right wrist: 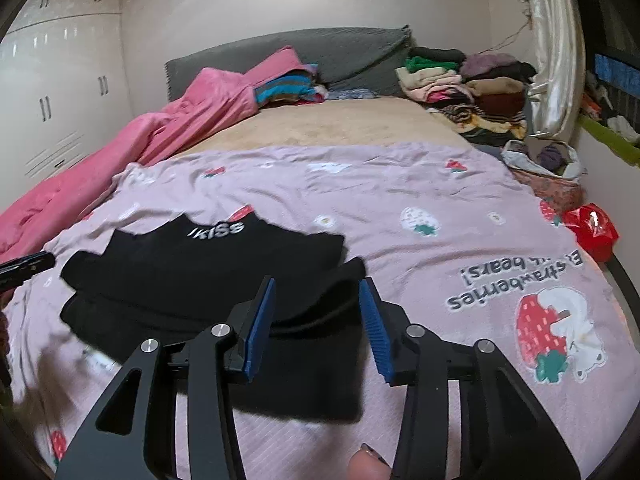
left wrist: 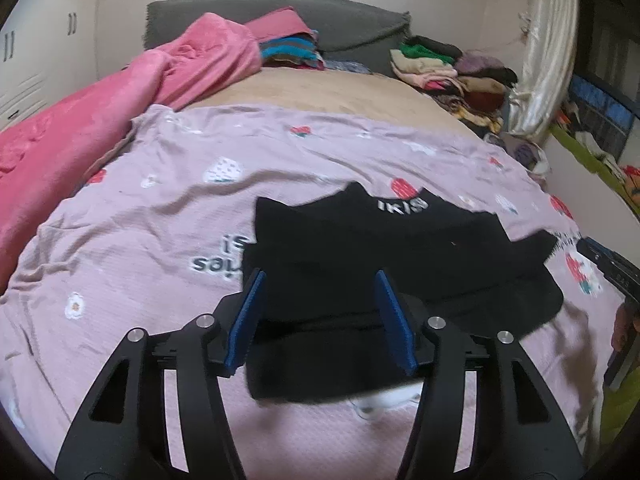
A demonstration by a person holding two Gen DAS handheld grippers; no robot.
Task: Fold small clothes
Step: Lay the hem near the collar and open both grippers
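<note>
A black garment (left wrist: 400,248) with white "iKISS" lettering lies partly folded on the pink strawberry-print sheet (left wrist: 160,208). In the right wrist view the same black garment (right wrist: 200,272) lies left of centre. My left gripper (left wrist: 320,276) hovers over the garment's near left part, its blue pads (left wrist: 244,320) apart and pressing on nothing. My right gripper (right wrist: 318,282) hangs over the garment's near right edge, also open, with cloth below the gap but not pinched. A fingertip (right wrist: 368,464) of the person shows at the bottom edge.
A pink blanket (right wrist: 140,140) is bunched along the left side of the bed. Stacks of folded clothes (right wrist: 472,80) sit at the far right by the grey headboard (right wrist: 340,52). A bag of clothes (right wrist: 548,168) and a red bag (right wrist: 592,228) lie at the right edge.
</note>
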